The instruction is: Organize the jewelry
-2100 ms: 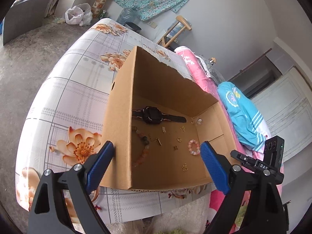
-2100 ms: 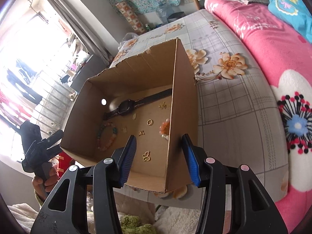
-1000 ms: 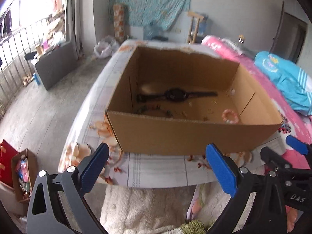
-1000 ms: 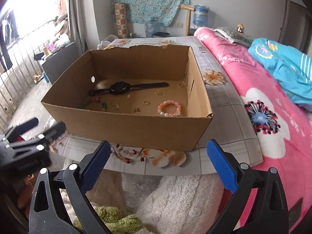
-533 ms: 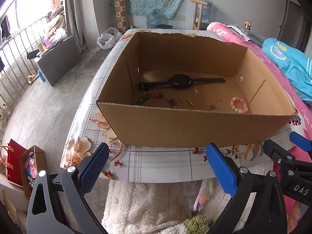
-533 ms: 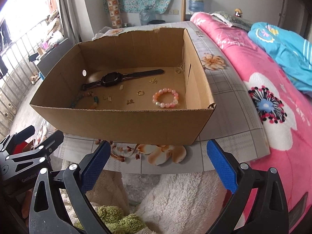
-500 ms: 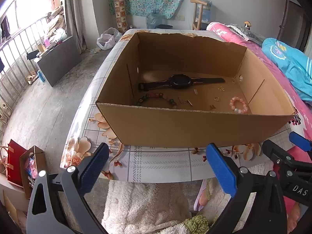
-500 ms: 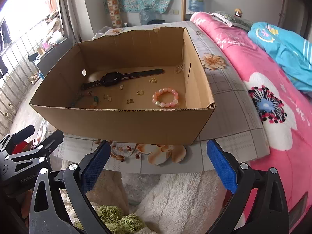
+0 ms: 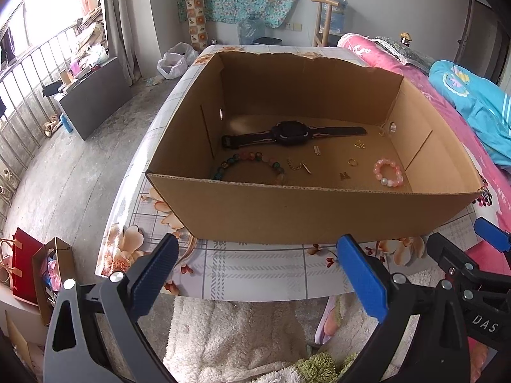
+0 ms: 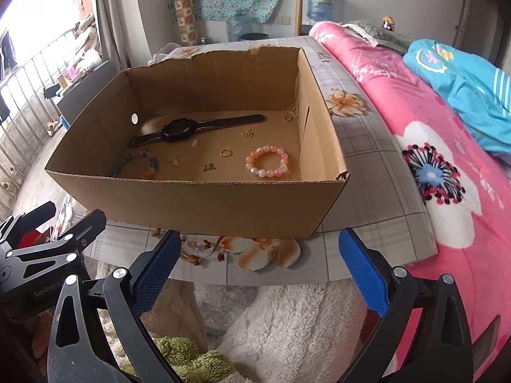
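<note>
**Cardboard box of jewelry, both grippers wide apart and empty**

Cardboard box point(image 9: 319, 214) open-topped on a floral-print table point(image 9: 255, 268), near its front edge. Inside, left to right: multicoloured bead bracelet point(image 9: 247, 164) at the left wall, short gold chain piece point(image 9: 298, 166), black wristwatch point(image 9: 290, 133) laid flat behind them toward the back wall, small gold ring point(image 9: 352, 161), pink bead bracelet point(image 9: 388, 172) near the right wall. Left gripper point(image 9: 255, 274) held short of the box front, fingers spread, nothing between. Right gripper point(image 10: 257, 269) likewise spread and empty, low before the table edge. Pink floral bed point(image 10: 431, 146) at far right.
</note>
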